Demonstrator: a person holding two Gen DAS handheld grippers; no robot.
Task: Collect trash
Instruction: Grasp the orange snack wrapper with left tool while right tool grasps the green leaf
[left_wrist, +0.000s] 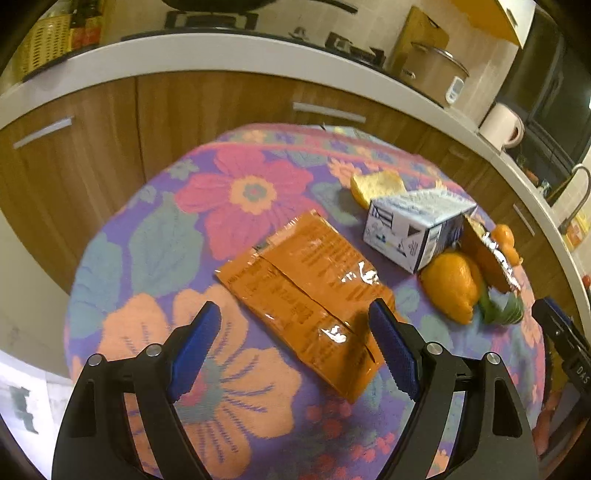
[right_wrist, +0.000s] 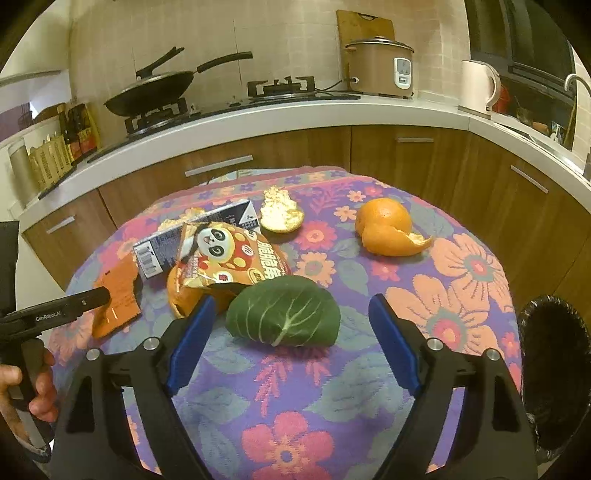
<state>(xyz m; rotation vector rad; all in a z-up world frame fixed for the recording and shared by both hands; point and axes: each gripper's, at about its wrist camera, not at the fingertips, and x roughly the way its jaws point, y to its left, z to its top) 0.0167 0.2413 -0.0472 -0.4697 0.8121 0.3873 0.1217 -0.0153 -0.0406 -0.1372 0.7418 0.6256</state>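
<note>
**Both grippers wide and empty, each lined up on its own piece of trash**

Left wrist view: left gripper (left_wrist: 295, 345) has its jaws spread wide, nothing between the pads. The orange wrapper (left_wrist: 308, 291) lies flat on the flowered bench (left_wrist: 155, 236), just ahead of the gripper. Its near end reaches in toward the right-hand finger, not touching. Its long axis runs diagonally from the gripper's near right to its far left, so the jaws are not square to it; I'd judge the wrist needs a turn before closing. Beyond the wrapper: the milk carton (left_wrist: 413, 229), then orange peel (left_wrist: 452, 291) to the carton's right.

Right wrist view: right gripper (right_wrist: 291, 341) is equally wide, holding nothing. The green leaf (right_wrist: 284, 317) sits dead ahead of it, between the finger lines but clear of both pads, lying crosswise to the reach. Behind the leaf are the panda snack bag (right_wrist: 229, 258) and the carton. A peeled orange skin (right_wrist: 388, 229) lies well off to the leaf's far right. The black-lined bin (right_wrist: 554, 373) is past the bench edge, right of the leaf, so the right hand is nearer the bin. The left gripper shows left of the leaf, over the wrapper.
</note>
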